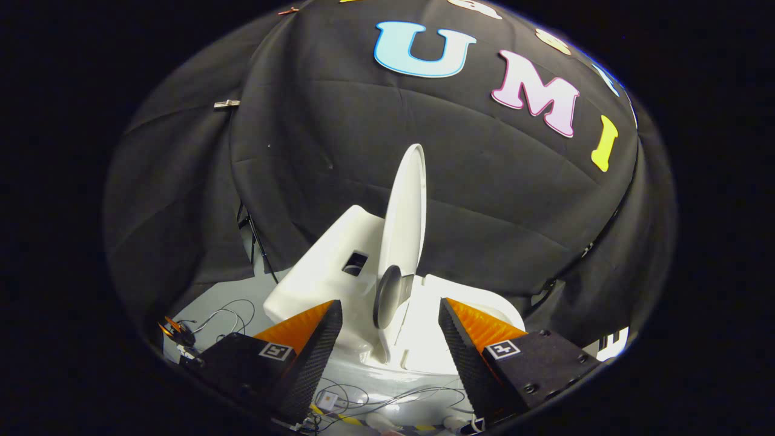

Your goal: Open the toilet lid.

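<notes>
Gripper view, looking forward along the two fingers. The hand-held gripper (390, 315) has its two fingers spread wide apart; nothing is pinched between them, and neither finger touches the toilet. Each finger (315, 345) carries a small square black-and-white marker tag (276, 351) on its upper face.

Between the fingers and just beyond their tips stands the white glossy plastic toilet (315, 272). Its thin oval white lid (404, 206) is raised, standing nearly upright and seen almost edge-on, leaning slightly toward 1 o'clock. At the foot of the lid, directly ahead of the gap between the fingers, a grey round disc-shaped part (387, 293) is set against the lid's lower edge; what it is cannot be told. At 10 o'clock from this disc lies the white boxy tank body (327, 254) of the toilet, with a small dark rectangular opening (355, 262) in its face. At 3 o'clock from the disc, the white rounded bowl rim (472, 297) shows just beyond the right finger's tip, brightly lit below.

At 6 o'clock, beneath the fingers, thin white and grey cables (387, 399) lie loosely on the pale floor (212, 297); further cables (227, 315) curl at 8 o'clock from the toilet. Behind everything, from 9 o'clock through 12 to 3 o'clock, hangs the creased black cloth wall (315, 139) of the booth. A small clip (226, 104) is fixed to the cloth at 10 o'clock.
</notes>
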Available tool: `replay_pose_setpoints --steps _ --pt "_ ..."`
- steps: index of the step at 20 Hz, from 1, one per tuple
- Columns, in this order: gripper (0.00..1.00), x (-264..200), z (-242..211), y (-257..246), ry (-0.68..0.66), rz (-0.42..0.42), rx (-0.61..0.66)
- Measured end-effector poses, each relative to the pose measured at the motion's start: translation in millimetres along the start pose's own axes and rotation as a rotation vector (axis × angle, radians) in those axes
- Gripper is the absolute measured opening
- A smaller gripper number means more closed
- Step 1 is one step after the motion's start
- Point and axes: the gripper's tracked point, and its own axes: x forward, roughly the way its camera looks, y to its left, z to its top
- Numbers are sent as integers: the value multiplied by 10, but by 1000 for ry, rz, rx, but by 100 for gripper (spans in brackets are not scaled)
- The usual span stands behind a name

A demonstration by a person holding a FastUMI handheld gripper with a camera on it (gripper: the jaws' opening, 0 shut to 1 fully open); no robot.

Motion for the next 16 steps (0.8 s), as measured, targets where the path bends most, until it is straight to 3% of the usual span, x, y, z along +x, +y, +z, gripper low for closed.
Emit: replay_pose_setpoints --steps 9,16 --pt "99 -289 415 67 -85 98 46" --pt "99 -624 893 -227 -226 174 152"
